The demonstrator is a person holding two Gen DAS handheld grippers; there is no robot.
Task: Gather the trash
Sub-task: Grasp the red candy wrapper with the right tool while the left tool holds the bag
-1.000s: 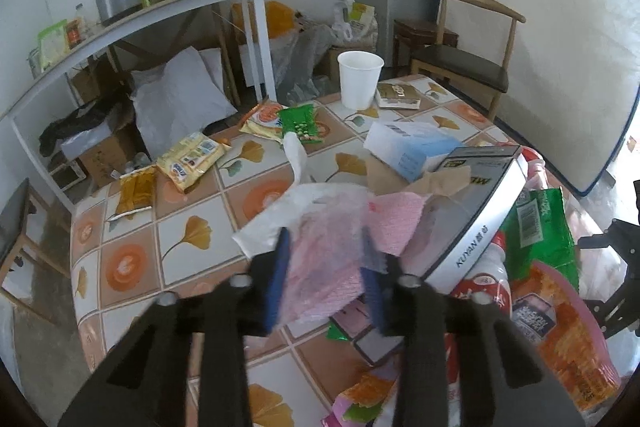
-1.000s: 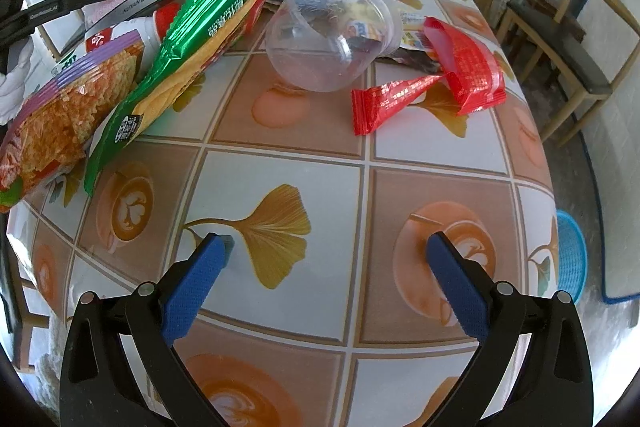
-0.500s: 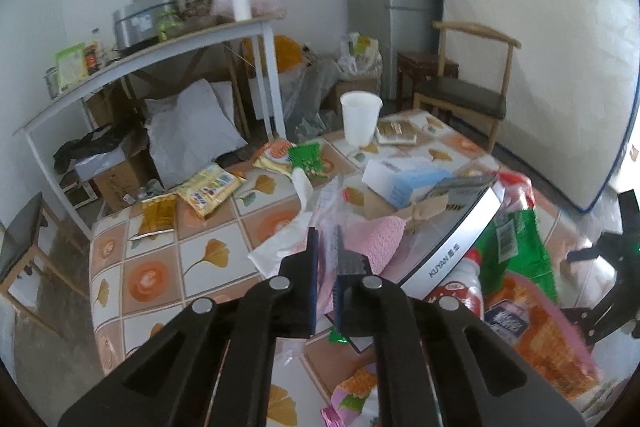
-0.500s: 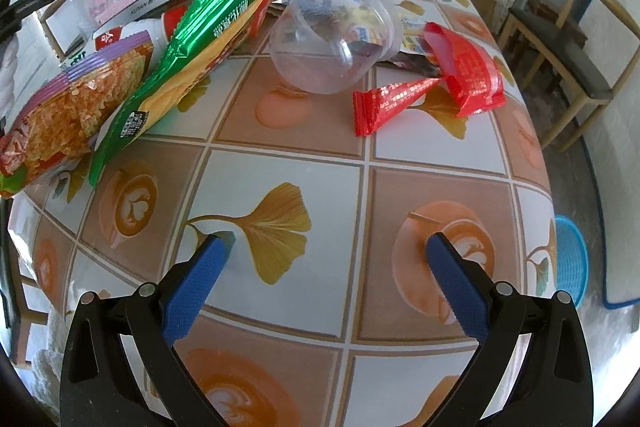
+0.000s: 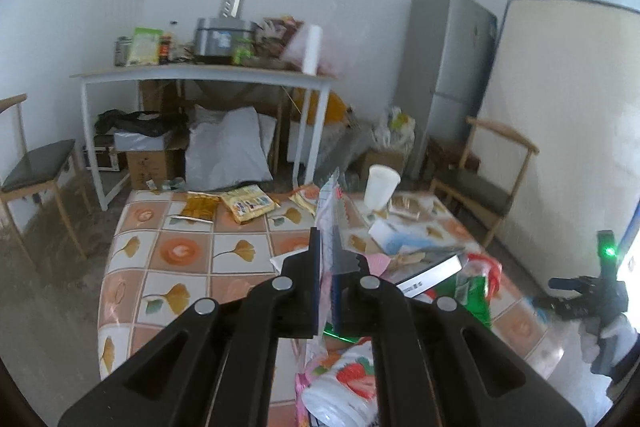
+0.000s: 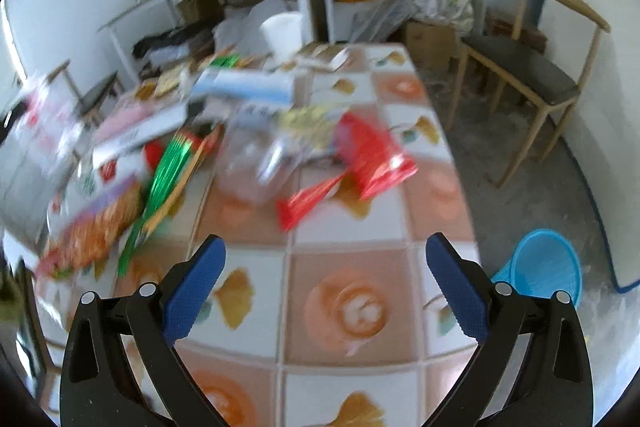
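Note:
My left gripper is shut on a thin clear plastic bag and holds it high above the tiled table. The bag sticks up between the pads. My right gripper is open and empty, above the table's near end. Ahead of it lie red wrappers, a clear plastic tub, a green wrapper and an orange snack bag. That view is blurred. The left wrist view shows yellow snack packets, a white cup, a tissue box and a flat carton.
A blue basket stands on the floor right of the table. Wooden chairs flank the table. A white shelf table with kitchen things, boxes and bags stands at the back wall, a fridge beside it.
My left gripper has closed on the plastic bag and lifted it well above the table. My right gripper has pulled back and tilted up, still open.

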